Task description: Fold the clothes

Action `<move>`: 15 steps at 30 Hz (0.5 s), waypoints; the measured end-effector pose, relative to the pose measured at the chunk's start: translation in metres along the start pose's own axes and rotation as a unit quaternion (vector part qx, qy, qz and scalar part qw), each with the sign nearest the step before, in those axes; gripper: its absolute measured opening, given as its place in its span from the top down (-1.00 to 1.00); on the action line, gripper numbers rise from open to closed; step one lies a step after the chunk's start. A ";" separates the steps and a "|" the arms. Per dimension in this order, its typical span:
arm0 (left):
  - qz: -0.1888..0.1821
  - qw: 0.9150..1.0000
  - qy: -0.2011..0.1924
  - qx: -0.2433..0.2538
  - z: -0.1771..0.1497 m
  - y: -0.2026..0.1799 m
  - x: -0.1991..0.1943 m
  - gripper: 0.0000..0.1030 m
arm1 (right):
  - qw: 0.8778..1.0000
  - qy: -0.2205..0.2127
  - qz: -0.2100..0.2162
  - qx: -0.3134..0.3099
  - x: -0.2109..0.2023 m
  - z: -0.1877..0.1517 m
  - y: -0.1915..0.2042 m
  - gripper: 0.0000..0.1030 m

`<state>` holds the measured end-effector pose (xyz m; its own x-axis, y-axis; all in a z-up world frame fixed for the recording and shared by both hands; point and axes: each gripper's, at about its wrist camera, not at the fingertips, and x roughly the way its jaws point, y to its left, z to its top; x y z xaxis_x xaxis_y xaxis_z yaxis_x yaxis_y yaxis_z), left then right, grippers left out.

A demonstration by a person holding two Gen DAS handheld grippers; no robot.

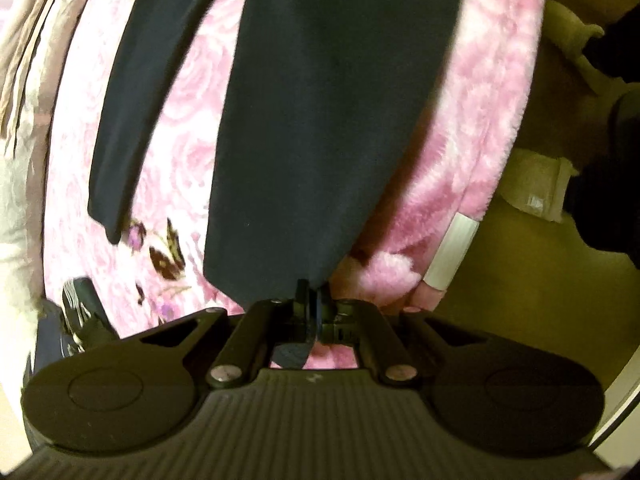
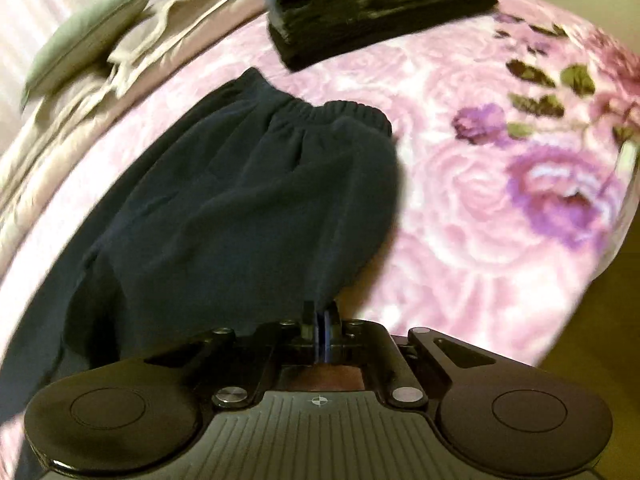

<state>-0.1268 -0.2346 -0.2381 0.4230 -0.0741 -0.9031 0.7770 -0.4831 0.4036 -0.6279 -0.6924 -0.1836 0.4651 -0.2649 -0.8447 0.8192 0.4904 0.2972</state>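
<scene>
Dark navy trousers (image 2: 240, 200) lie on a pink rose-patterned blanket (image 2: 480, 208), their elastic waistband (image 2: 332, 110) at the far end. My right gripper (image 2: 321, 312) is shut on the near edge of the trousers, and the cloth runs up from its jaws. In the left wrist view one trouser leg (image 1: 320, 120) stretches away from my left gripper (image 1: 314, 292), which is shut on that leg's end. The other leg (image 1: 152, 100) lies to its left on the blanket (image 1: 188, 160).
A stack of folded dark clothes (image 2: 380, 12) sits at the far side of the bed. A green pillow (image 2: 88, 32) and beige sheets (image 2: 140, 52) lie at the far left. The blanket's edge (image 1: 480, 184) drops to a yellowish floor (image 1: 520, 288) with a cardboard box (image 1: 536, 188).
</scene>
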 end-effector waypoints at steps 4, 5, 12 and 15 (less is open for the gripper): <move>-0.007 1.000 0.007 -0.005 0.001 -0.002 -0.009 0.88 | 0.999 0.008 -0.011 -0.038 -0.015 0.000 0.010 0.96; -0.011 1.000 0.008 -0.011 0.000 -0.001 -0.012 0.86 | 0.998 0.005 -0.021 -0.052 -0.019 0.002 0.019 0.79; -0.026 0.997 -0.008 -0.077 -0.006 0.007 -0.037 0.74 | 0.985 -0.035 0.028 -0.165 -0.029 0.001 0.106 -0.22; -0.024 0.996 -0.016 -0.084 -0.003 0.005 -0.041 0.72 | 0.971 -0.023 0.080 -0.224 0.000 -0.007 0.150 -0.22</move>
<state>-0.1390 -0.2309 -0.1989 0.3704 -0.0825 -0.9252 0.8643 -0.3343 0.3758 -0.5069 -0.6128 -0.1424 0.5978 -0.1877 -0.7794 0.5116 0.8378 0.1907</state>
